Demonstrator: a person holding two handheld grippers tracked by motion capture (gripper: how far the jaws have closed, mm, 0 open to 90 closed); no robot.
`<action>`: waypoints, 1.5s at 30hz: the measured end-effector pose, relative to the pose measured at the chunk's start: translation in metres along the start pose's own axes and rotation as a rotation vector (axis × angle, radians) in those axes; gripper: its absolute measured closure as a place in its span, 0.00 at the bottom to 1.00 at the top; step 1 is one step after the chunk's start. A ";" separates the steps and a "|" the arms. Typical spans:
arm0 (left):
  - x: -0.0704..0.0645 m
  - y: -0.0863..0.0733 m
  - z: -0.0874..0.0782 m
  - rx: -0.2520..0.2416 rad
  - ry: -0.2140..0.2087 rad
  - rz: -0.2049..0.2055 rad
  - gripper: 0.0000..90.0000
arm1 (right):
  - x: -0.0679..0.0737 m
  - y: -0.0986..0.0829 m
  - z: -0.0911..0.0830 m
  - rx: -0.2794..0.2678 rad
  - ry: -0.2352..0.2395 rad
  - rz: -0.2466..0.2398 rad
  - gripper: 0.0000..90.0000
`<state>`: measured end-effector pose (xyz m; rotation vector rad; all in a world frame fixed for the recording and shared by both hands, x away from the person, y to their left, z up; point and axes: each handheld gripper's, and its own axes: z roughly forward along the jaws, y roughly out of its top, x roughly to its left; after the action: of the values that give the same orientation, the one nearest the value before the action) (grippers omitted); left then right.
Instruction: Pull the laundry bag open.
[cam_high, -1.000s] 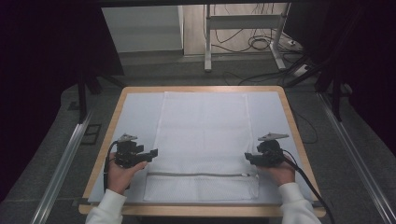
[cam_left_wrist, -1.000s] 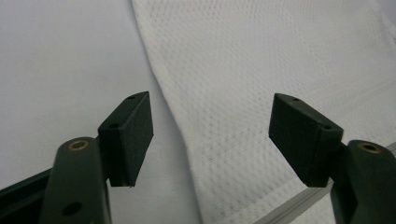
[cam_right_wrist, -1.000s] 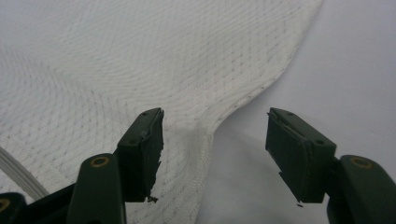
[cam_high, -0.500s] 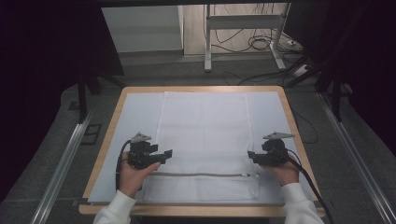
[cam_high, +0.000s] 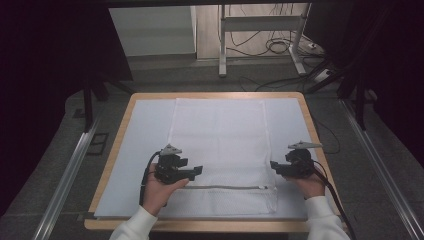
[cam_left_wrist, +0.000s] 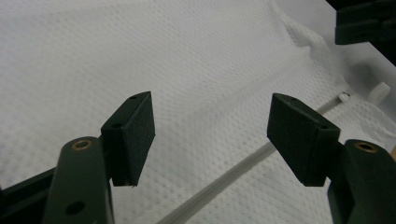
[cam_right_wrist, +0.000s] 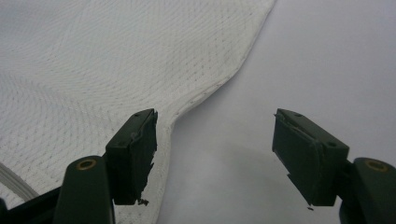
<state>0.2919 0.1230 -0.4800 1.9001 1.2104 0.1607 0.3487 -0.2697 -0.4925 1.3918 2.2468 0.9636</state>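
White mesh bag (cam_high: 220, 150), waffle-textured, zipper (cam_high: 225, 187) near its front end, lay flat mid-table on a pale mat (cam_high: 145, 130). Left gripper (cam_high: 192, 171) gaped wide above the mesh. Right gripper (cam_high: 274, 165) gaped wide at the bag's wavy right edge; bare mat beyond.
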 end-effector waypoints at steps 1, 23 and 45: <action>-0.002 0.000 0.002 0.003 -0.005 0.003 0.35 | 0.000 0.000 0.000 0.000 0.000 -0.004 0.34; -0.039 0.003 0.027 0.053 -0.053 0.075 0.37 | -0.001 0.001 -0.004 -0.021 0.010 0.004 0.33; -0.074 0.004 0.059 0.110 -0.104 0.122 0.38 | 0.001 0.001 -0.004 -0.025 -0.002 0.000 0.33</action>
<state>0.2856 0.0291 -0.4907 2.0537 1.0529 0.0605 0.3467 -0.2702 -0.4888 1.3817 2.2254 0.9872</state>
